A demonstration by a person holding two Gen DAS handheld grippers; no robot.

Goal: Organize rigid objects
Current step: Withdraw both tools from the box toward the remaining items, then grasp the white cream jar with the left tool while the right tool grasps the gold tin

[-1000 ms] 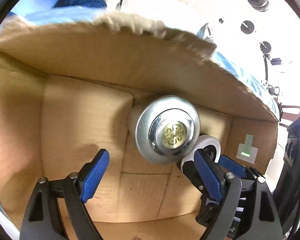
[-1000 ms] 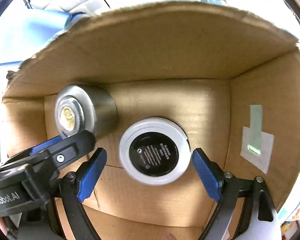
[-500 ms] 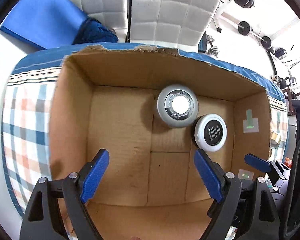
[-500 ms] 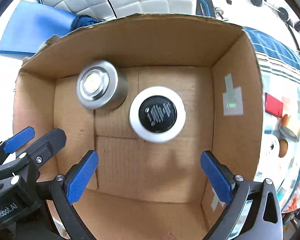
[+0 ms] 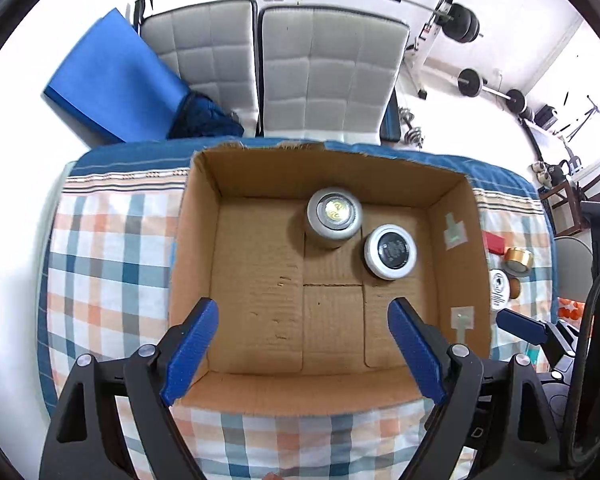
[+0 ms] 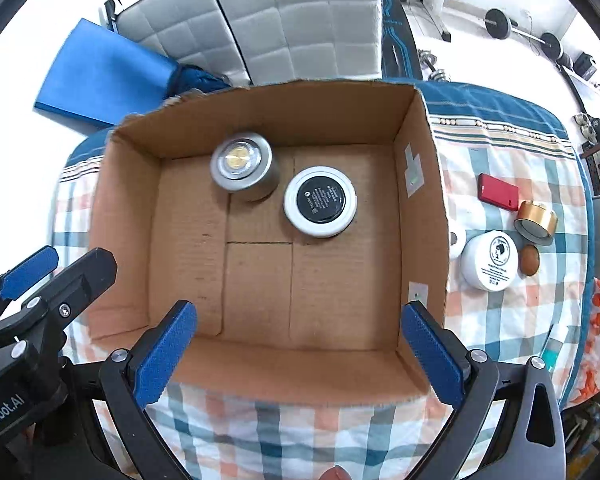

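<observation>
A cardboard box (image 5: 256, 280) (image 6: 260, 288) stands open on a checked tablecloth. Inside at its far side stand a silver tin (image 5: 334, 216) (image 6: 244, 166) and a white jar with a black lid (image 5: 390, 252) (image 6: 320, 201), side by side. My left gripper (image 5: 304, 336) is open and empty, high above the box's near half. My right gripper (image 6: 300, 340) is open and empty above the box's near edge. To the right of the box lie a red case (image 6: 498, 191), a gold tin (image 6: 536, 222), a white jar (image 6: 492, 260) and a brown egg-shaped thing (image 6: 530, 260).
The table (image 5: 100, 264) (image 6: 520, 152) has a blue-edged checked cloth. Two grey padded chairs (image 5: 320, 72) stand behind it, with a blue mat (image 5: 108, 84) at the left. Weights and a barbell rack (image 5: 460, 24) lie at the back right. The left gripper shows in the right wrist view (image 6: 28, 272).
Both grippers have risen out of the box and pulled back, staying open. The silver tin and the black-lidded jar stay on the box floor.
</observation>
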